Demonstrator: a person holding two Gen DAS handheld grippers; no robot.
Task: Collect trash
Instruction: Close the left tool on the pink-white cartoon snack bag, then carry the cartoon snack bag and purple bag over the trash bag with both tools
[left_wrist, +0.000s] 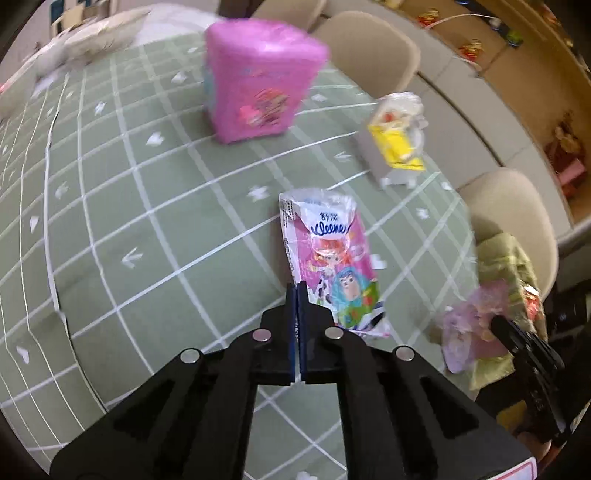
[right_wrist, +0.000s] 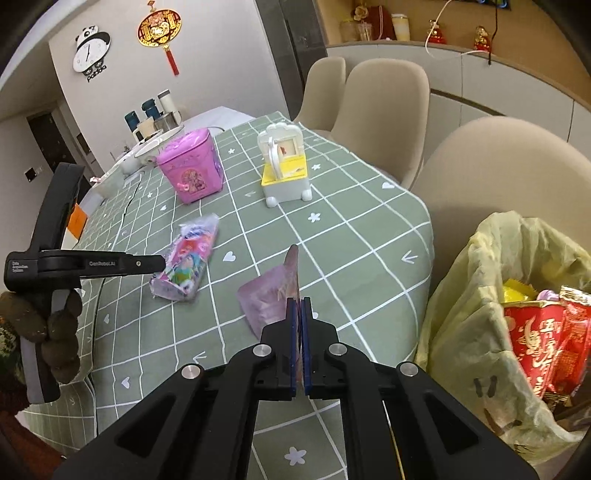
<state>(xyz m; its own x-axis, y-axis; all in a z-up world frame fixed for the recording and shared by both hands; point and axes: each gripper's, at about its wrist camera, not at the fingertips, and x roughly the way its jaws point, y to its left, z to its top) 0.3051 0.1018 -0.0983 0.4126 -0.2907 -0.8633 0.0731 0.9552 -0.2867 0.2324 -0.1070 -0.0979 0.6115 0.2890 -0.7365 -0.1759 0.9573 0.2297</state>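
An empty Kleenex tissue wrapper (left_wrist: 330, 258) with cartoon figures lies on the green checked tablecloth (left_wrist: 129, 206); it also shows in the right wrist view (right_wrist: 186, 256). My left gripper (left_wrist: 297, 286) is shut and empty, its tips at the wrapper's near left edge. My right gripper (right_wrist: 299, 301) is shut on a pale purple translucent wrapper (right_wrist: 271, 295), held just above the table's near edge; that wrapper shows in the left wrist view (left_wrist: 471, 325). A trash bin with a yellow-green bag (right_wrist: 476, 295) stands right of the table, holding red and yellow packaging (right_wrist: 543, 339).
A pink toy case (right_wrist: 194, 170) and a white-and-yellow toy (right_wrist: 284, 166) stand further back on the table. Beige chairs (right_wrist: 491, 173) line the right side. Cups and bowls (right_wrist: 151, 129) sit at the far end.
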